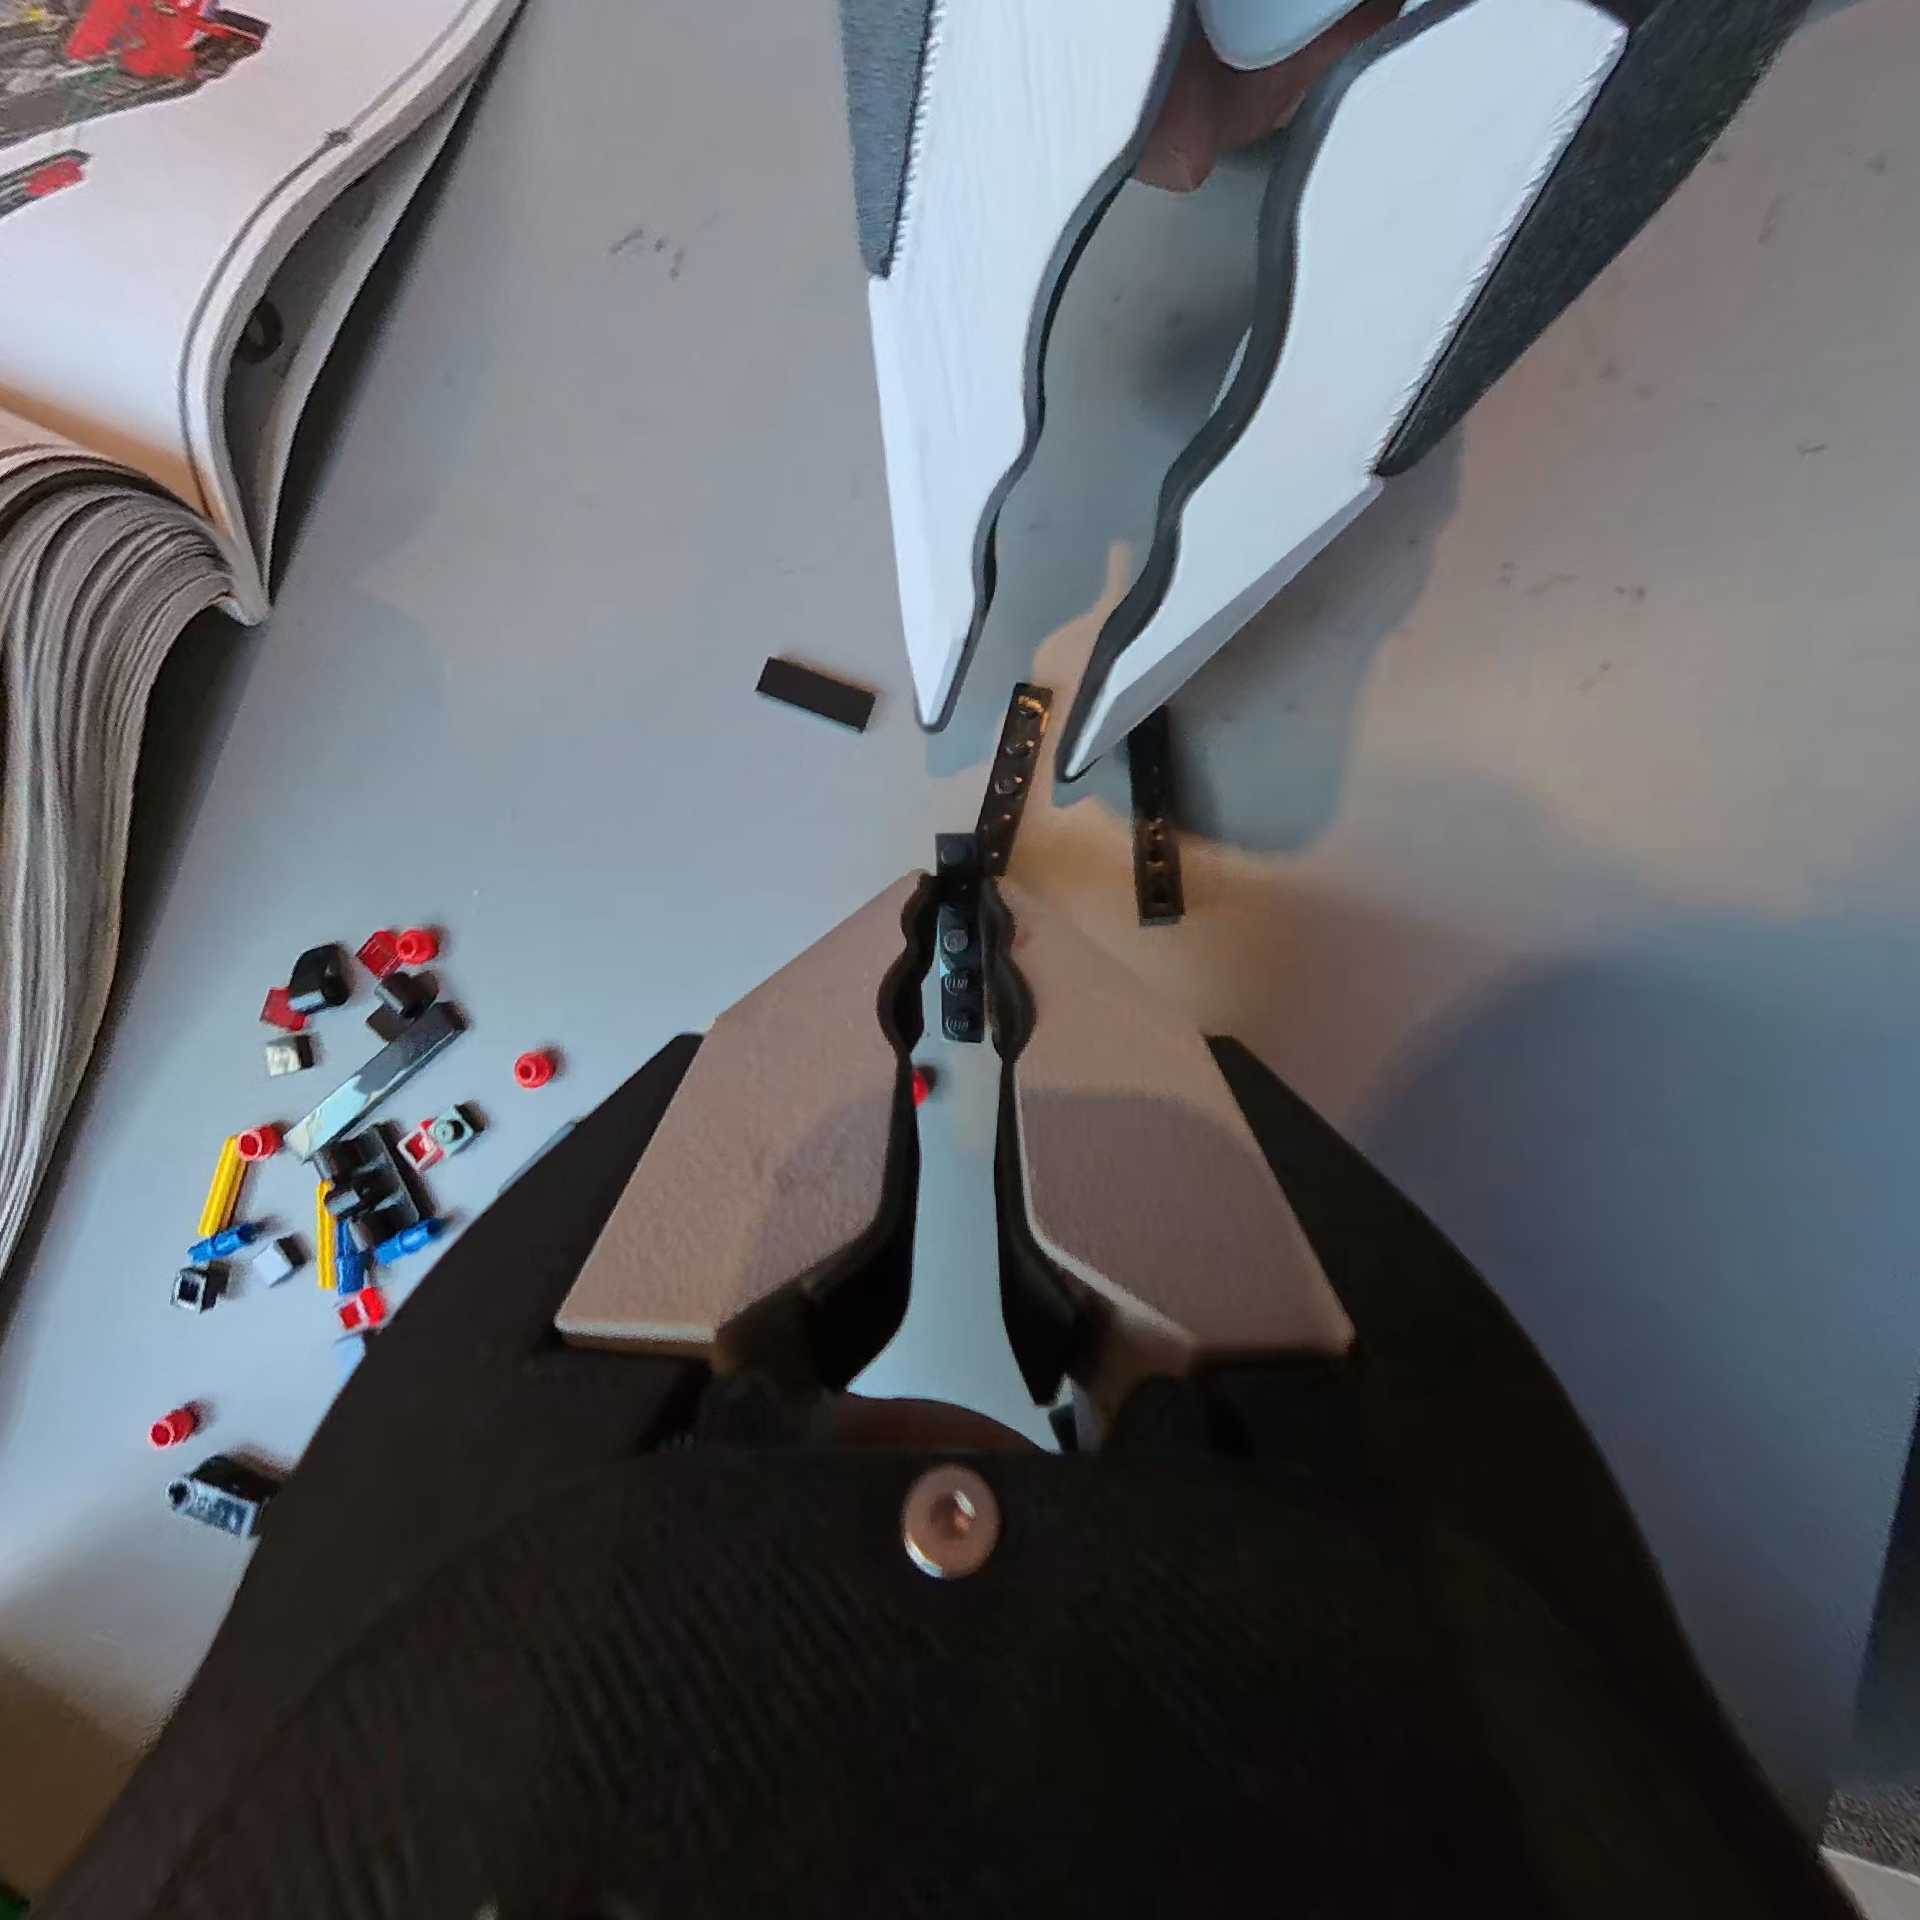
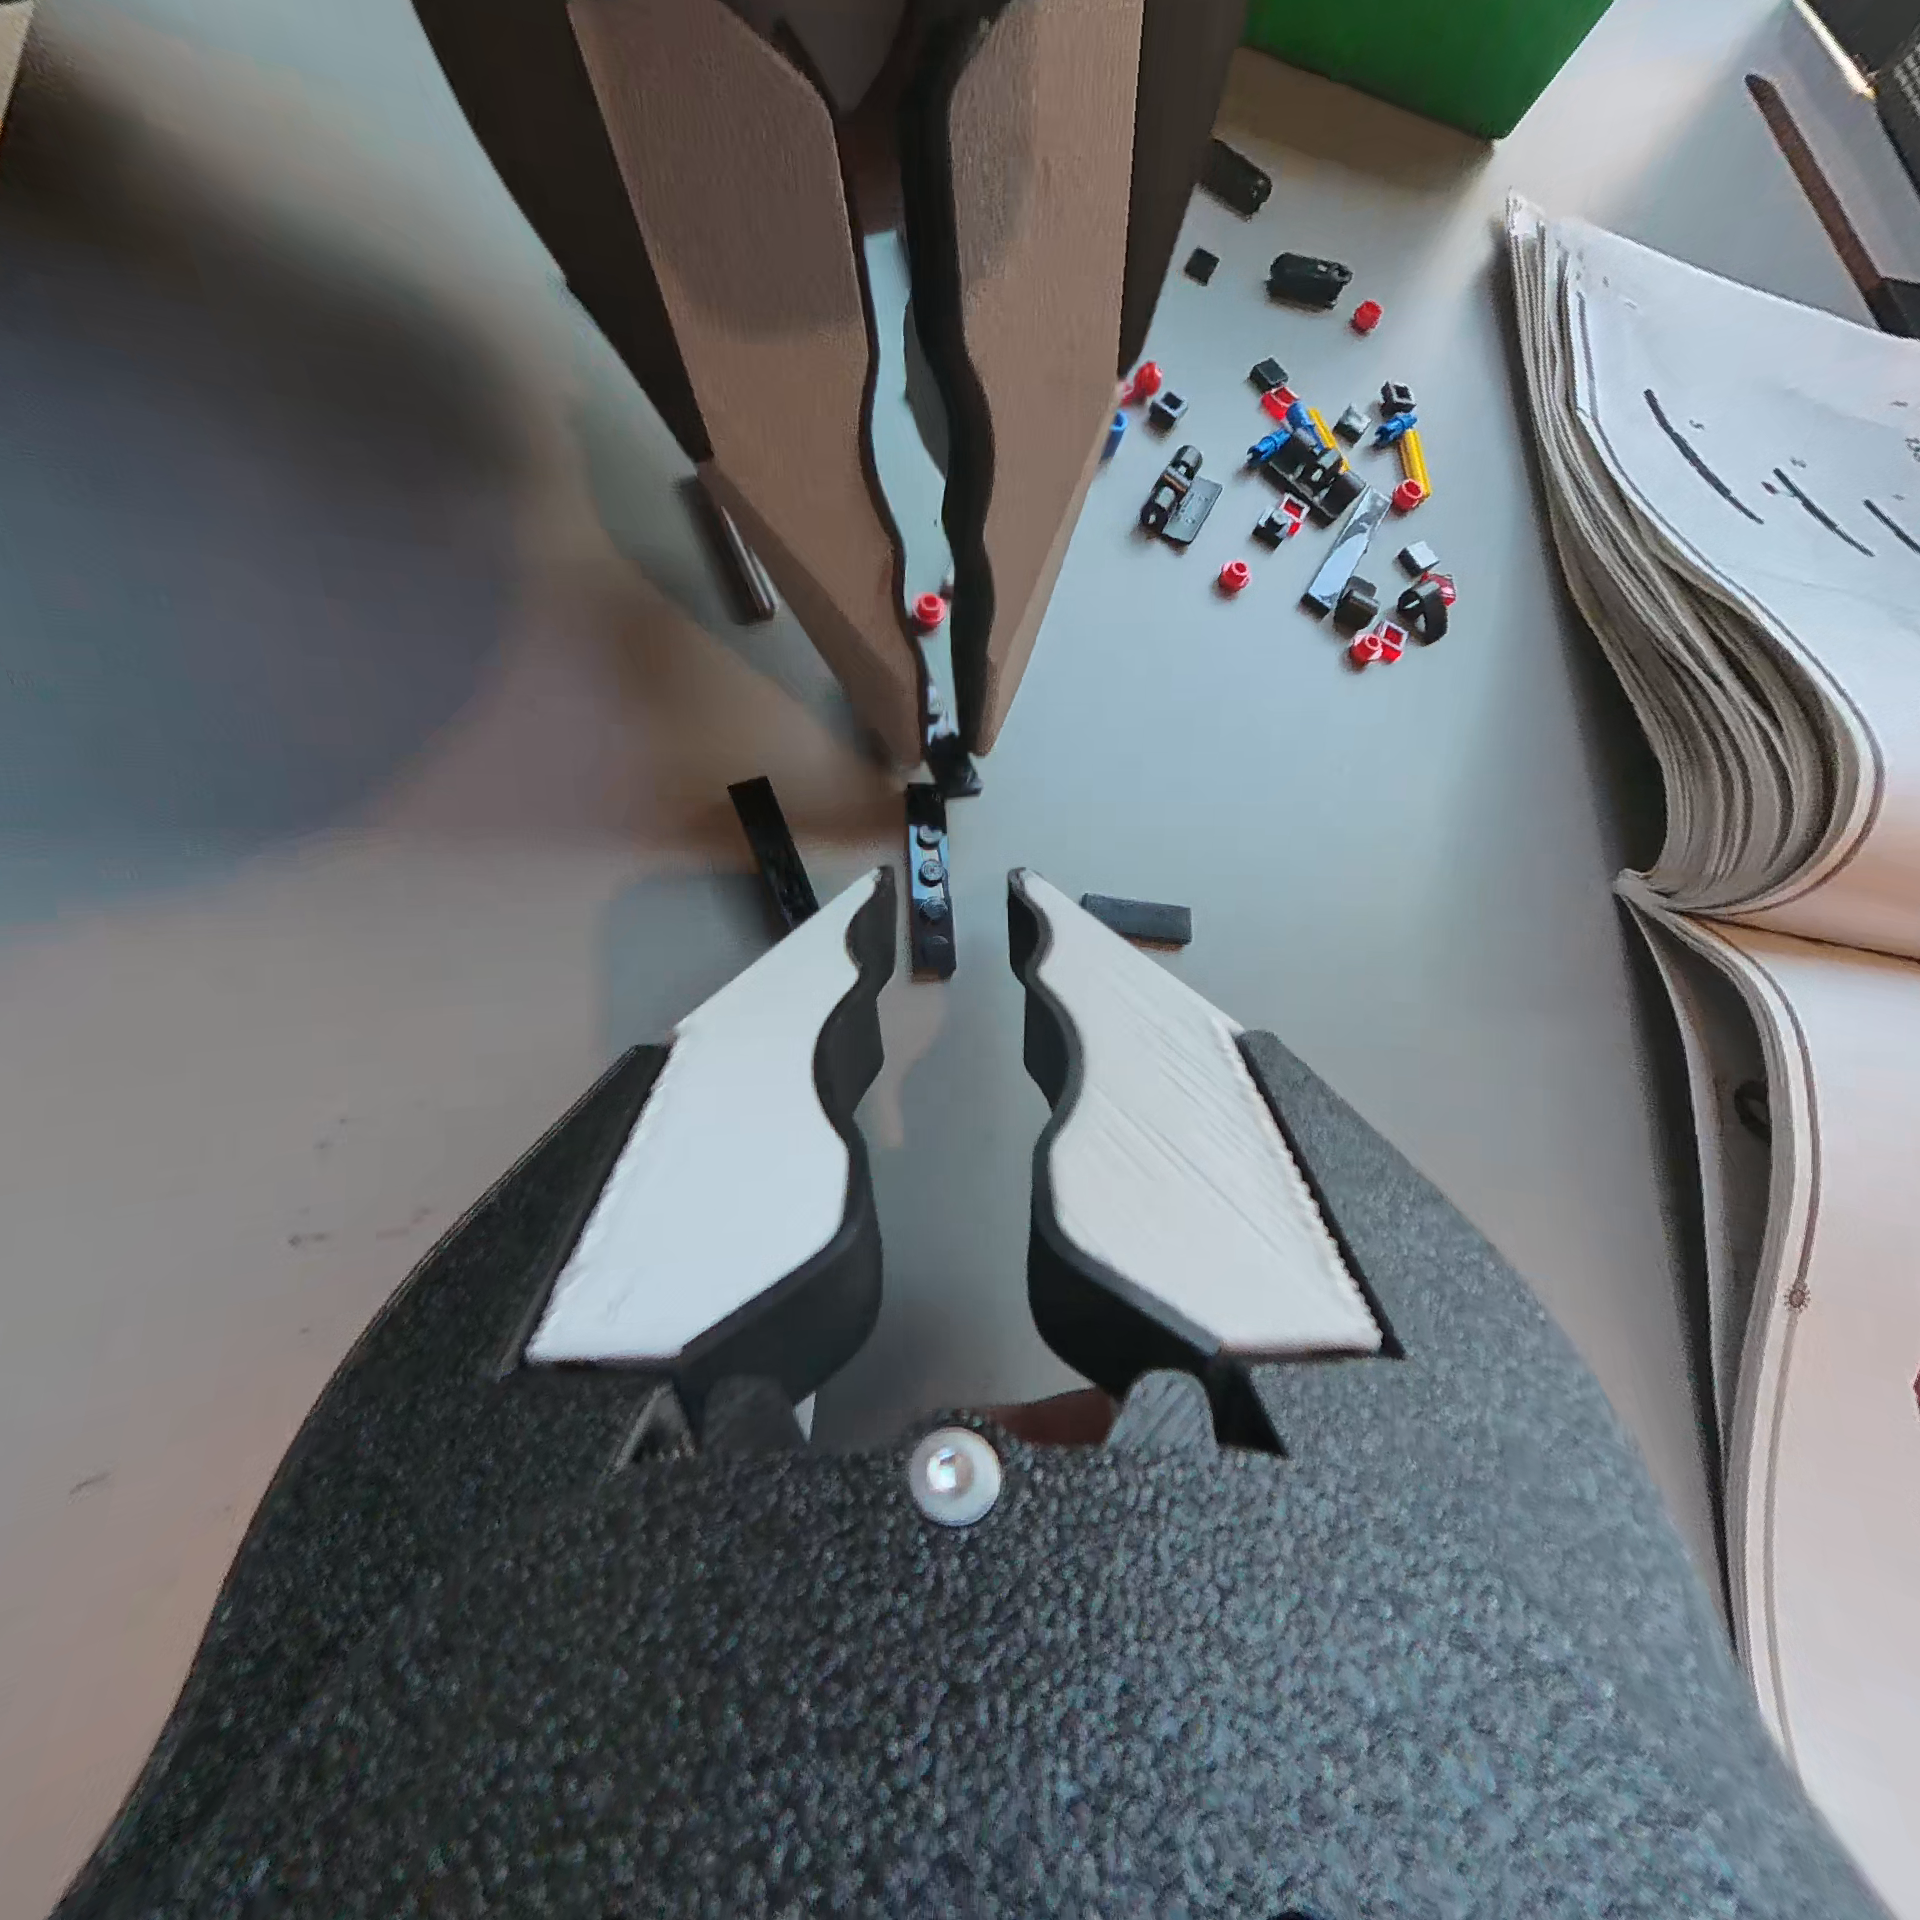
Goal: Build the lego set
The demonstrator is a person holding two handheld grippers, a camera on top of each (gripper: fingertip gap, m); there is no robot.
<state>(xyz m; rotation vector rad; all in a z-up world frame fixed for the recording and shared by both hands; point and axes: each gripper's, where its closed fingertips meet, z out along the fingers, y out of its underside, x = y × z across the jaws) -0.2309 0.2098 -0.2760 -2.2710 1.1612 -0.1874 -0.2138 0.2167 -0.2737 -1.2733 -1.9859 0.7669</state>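
Observation:
My left gripper (image 1: 958, 894), with tan fingers, is shut on a short dark studded plate (image 1: 958, 940) and holds it low over the grey table (image 1: 623, 727). The plate's front end sits beside the near end of a long black studded plate (image 1: 1013, 774) lying on the table. My right gripper (image 2: 951, 883), with white fingers, is open, and its tips straddle the other end of that long plate (image 2: 928, 909). In the right wrist view the left gripper (image 2: 948, 743) comes in from the top. A second long black plate (image 1: 1155, 842) lies just beside them.
A black flat tile (image 1: 816, 694) lies near the right gripper's tip. A pile of small red, blue, yellow and black pieces (image 1: 353, 1143) lies to my left. An open instruction booklet (image 1: 156, 260) lies beyond the pile. A green box (image 2: 1423, 52) stands at the table's far edge. Only a small space, under 4 cm, lies between the two pairs of fingers.

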